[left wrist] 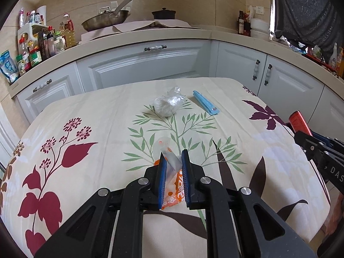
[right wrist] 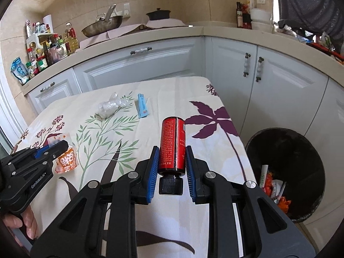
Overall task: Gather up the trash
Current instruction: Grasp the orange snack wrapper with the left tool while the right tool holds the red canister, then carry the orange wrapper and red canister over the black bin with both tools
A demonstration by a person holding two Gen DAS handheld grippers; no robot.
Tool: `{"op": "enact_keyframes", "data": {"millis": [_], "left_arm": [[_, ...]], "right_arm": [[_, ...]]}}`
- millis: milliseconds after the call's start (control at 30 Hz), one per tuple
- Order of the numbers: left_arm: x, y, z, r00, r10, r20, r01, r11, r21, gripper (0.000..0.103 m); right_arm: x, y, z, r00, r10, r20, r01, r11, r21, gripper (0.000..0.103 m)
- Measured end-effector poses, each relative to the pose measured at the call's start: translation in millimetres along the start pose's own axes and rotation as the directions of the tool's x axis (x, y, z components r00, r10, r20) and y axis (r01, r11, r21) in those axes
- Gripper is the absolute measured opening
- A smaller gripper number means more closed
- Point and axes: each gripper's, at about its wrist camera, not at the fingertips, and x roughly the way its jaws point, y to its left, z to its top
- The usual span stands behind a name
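Between the blue pads of my right gripper (right wrist: pixel 172 166): one red bottle (right wrist: pixel 173 144) with a black cap, cap end toward the camera, pinched at its lower body above the floral tablecloth (right wrist: pixel 215 116). Left gripper (left wrist: pixel 174 167): pressed onto an orange-and-clear snack wrapper (left wrist: pixel 174 185), which lies against the cloth. Farther along the table: one crumpled clear plastic bag (left wrist: pixel 167 105), with a light blue packet (left wrist: pixel 205 105) just beside it, apart. On the floor at the table's right edge: a black trash bin (right wrist: pixel 286 172), open, holding wrappers and paper. Behind: white cabinets (left wrist: pixel 139 64), and a counter carrying a pan (left wrist: pixel 105 20) and bottles.
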Motion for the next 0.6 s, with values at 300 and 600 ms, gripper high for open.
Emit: {"op": "enact_keyframes", "data": {"millis": [300,600], "left_arm": [[-10.2,-11.3,1.7,0.999,-0.020,0.031,0.020,1.000,0.001,0.015],[-20.2,-46.4,7.8,0.994,-0.089,0.065,0.086,0.995,0.047,0.015]], "right_arm": [[-23.6,-5.2,-6.4,0.995,-0.073,0.074,0.074,0.997,-0.018,0.024],[-38.2,-31.4,-11.6,0.986,-0.134,0.098,0.133,0.991,0.024,0.024]]}}
